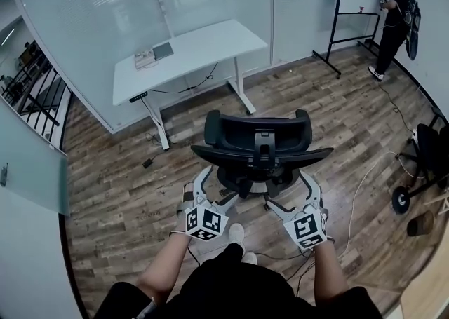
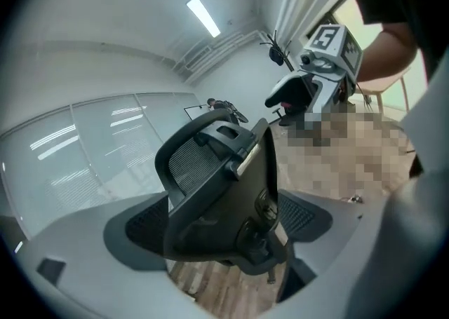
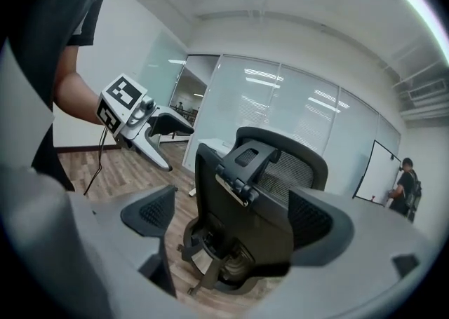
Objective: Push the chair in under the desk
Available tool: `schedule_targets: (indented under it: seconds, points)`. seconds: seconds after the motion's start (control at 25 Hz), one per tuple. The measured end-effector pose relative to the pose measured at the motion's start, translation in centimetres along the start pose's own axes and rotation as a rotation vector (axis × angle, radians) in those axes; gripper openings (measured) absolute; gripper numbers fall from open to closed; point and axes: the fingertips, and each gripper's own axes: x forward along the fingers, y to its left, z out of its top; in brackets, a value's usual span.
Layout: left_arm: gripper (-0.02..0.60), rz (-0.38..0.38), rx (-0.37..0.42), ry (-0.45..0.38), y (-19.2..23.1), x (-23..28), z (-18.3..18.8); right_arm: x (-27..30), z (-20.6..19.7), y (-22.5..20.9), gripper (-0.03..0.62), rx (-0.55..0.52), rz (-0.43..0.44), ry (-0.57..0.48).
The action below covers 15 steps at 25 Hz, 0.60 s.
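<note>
A black office chair [image 1: 258, 146] stands on the wood floor with its back toward me. Beyond it, a white desk [image 1: 189, 51] is set against the glass wall. My left gripper [image 1: 223, 183] is open just behind the left side of the backrest, and my right gripper [image 1: 286, 188] is open behind the right side. In the left gripper view the chair back [image 2: 217, 191] fills the space between the wide-set jaws of that gripper [image 2: 223, 223]. The right gripper view shows the same chair back [image 3: 242, 205] for the right gripper [image 3: 231, 216]. No pad visibly presses on the chair.
Glass partitions [image 1: 140, 2] run behind the desk, which holds a tablet and a small box [image 1: 154, 53]. A person in black [image 1: 394, 16] stands at a whiteboard stand [image 1: 351, 9] at the far right. Another chair's wheeled base [image 1: 421, 163] and floor cables [image 1: 365, 184] lie to the right.
</note>
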Motion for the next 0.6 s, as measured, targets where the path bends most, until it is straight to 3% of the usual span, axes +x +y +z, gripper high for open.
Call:
schedule_targets:
  seconds: [0.12,0.32,0.48,0.6]
  points:
    - [0.480,-0.020,0.127,0.077,0.4,1.6,-1.2,1.3,-1.2,-0.8,0.500,-0.100,-0.004,0.072]
    - [0.480,-0.030,0.289,0.134,1.5,3.9,-2.1,3.5,-2.9,-2.2,0.517,-0.252,-0.009,0.178]
    - [0.480,-0.029,0.387,0.175,2.3,5.5,-2.7,5.2,-4.1,-3.1,0.518,-0.349,-0.003,0.246]
    - [0.480,-0.036,0.441,0.220,2.7,6.6,-3.3,6.3,-5.1,-4.0,0.518,-0.492,-0.019,0.310]
